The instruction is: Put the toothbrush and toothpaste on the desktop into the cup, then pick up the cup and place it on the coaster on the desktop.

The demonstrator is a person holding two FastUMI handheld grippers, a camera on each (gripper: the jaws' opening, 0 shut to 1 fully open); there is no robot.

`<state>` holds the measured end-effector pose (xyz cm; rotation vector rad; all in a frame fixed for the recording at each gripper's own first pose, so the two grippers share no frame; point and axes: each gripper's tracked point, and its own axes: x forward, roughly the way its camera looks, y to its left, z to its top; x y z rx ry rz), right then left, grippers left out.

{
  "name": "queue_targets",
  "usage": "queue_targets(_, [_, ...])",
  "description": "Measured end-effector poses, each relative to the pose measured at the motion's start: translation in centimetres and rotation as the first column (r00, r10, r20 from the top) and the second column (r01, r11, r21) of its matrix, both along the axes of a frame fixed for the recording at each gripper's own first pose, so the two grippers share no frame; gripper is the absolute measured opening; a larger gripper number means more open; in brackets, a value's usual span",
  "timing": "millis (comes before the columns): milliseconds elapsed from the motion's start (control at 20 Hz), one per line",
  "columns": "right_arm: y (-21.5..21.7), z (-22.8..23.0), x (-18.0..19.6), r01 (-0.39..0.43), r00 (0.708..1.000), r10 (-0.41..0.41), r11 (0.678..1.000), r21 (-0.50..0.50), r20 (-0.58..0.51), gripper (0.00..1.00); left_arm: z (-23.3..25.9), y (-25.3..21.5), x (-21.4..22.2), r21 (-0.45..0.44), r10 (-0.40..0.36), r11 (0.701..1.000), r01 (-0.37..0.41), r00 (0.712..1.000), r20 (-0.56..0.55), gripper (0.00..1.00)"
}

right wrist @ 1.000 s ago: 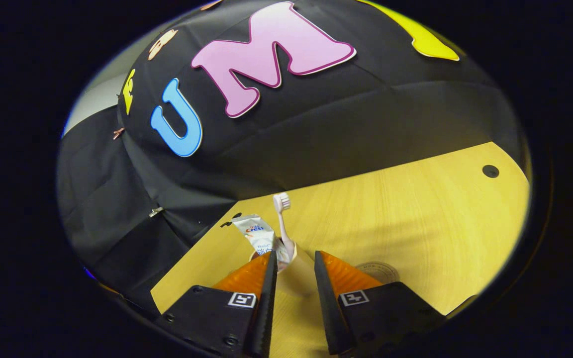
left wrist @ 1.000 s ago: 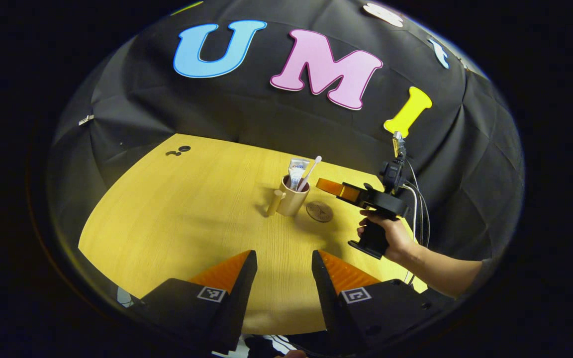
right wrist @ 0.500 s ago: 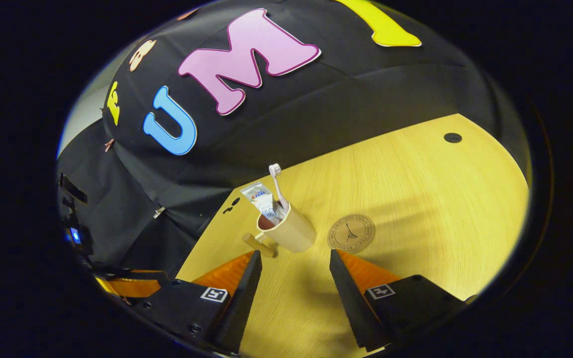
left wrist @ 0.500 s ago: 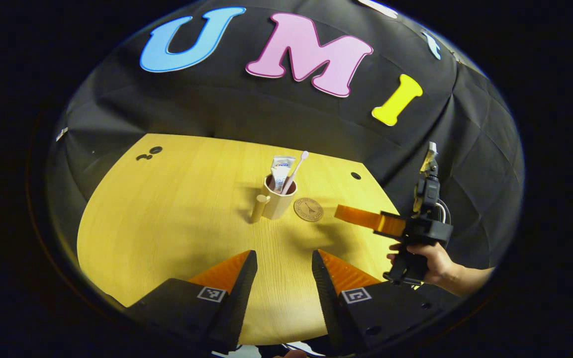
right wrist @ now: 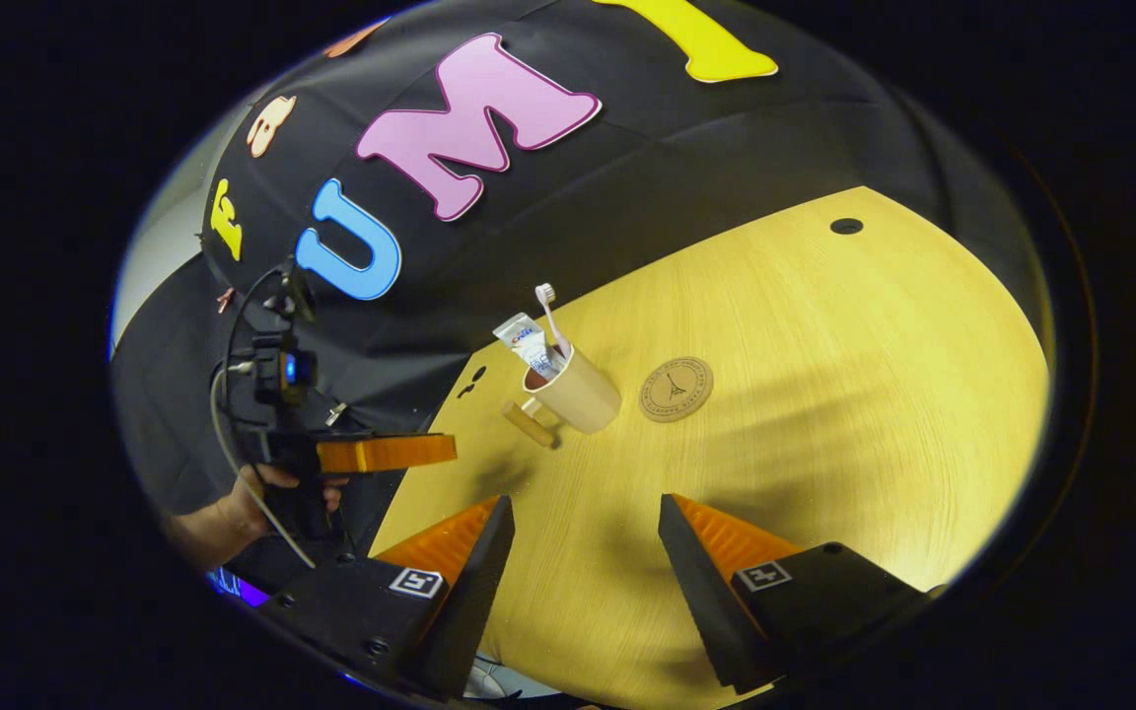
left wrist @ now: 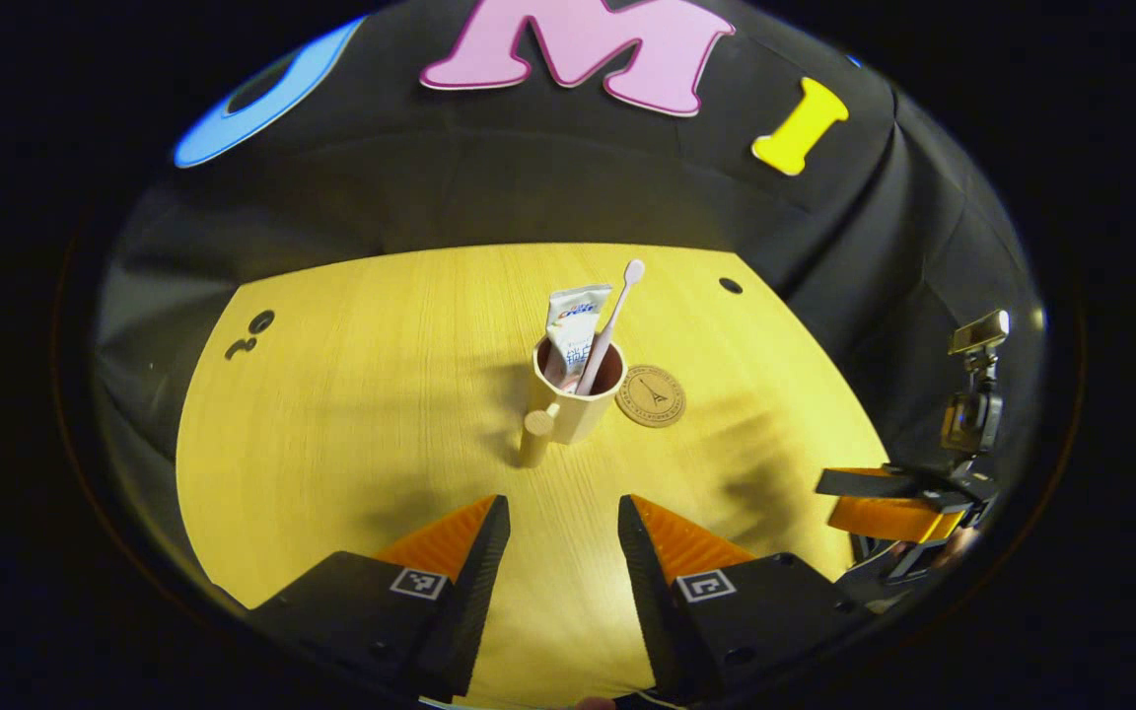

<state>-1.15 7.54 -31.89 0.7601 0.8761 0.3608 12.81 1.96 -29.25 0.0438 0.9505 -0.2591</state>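
cup [left wrist: 576, 394] upright on desk [left wrist: 351, 394], just beside coaster [left wrist: 651, 395], apparently not touching | toothbrush [left wrist: 612, 320] and toothpaste [left wrist: 571, 325] lean inside | left gripper [left wrist: 553, 552] spread, empty, aimed at handle side | right gripper [right wrist: 578, 552] spread, empty, well back | cup lift likely next

Yellow wooden desktop [left wrist: 351, 394] — grommet holes, black cloth wall [left wrist: 529, 168] behind

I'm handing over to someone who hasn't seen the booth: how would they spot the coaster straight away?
Look at the yellow wooden table and find the tan cup near its middle, holding a toothpaste tube and a toothbrush. The coaster lies flat on the table just beside that cup, on the side away from its handle. It is the round brown disc with a small dark tower drawing in its centre.
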Motion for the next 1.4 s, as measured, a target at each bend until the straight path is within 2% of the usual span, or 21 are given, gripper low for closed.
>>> queue_targets(250, [-2.9, 0.1, -1.9, 0.026, 0.999, -0.026, 1.000, -0.017, -0.021, 0.91, -2.8, 0.7, 3.0, 0.087, -0.085, 0.992, 0.093, 0.992, -0.094, 0.70])
queue_targets(550, [-6.4, -0.4, -4.8, 0.071, 0.995, -0.073, 0.997, -0.034, -0.062, 0.91, -6.2, 1.4, 6.4, 0.209, -0.154, 0.958, 0.197, 0.967, -0.203, 0.70])
queue_targets(850, [-9.7, -1.2, -6.0, 0.160, 0.981, -0.163, 0.987, -0.031, -0.106, 0.92, -8.2, 0.5, 8.7, 0.244, -0.195, 0.932, 0.267, 0.939, -0.283, 0.67])
queue_targets(1000, [-10.8, -1.3, -6.0, 0.180, 0.978, -0.183, 0.983, -0.042, -0.104, 0.92, -9.5, -0.3, 8.8, 0.252, -0.203, 0.922, 0.293, 0.922, -0.329, 0.62])
queue_targets(1050, [-11.1, -1.3, -6.0, 0.187, 0.976, -0.190, 0.982, -0.042, -0.104, 0.92, -9.9, -0.5, 8.8, 0.253, -0.203, 0.921, 0.297, 0.918, -0.340, 0.63])
queue_targets(1250, [-11.5, -1.5, -6.3, 0.203, 0.972, -0.206, 0.978, -0.041, -0.110, 0.93, -10.6, -0.6, 9.2, 0.270, -0.192, 0.916, 0.297, 0.915, -0.354, 0.48])
queue_targets(1300, [-11.5, -1.5, -6.6, 0.203, 0.972, -0.207, 0.978, -0.040, -0.113, 0.92, -10.8, -0.4, 9.2, 0.279, -0.187, 0.913, 0.297, 0.914, -0.361, 0.41])
queue_targets(1400, [-11.4, -1.7, -7.0, 0.202, 0.971, -0.206, 0.979, -0.038, -0.118, 0.93, -10.9, -0.4, 9.2, 0.277, -0.181, 0.915, 0.292, 0.913, -0.365, 0.37])
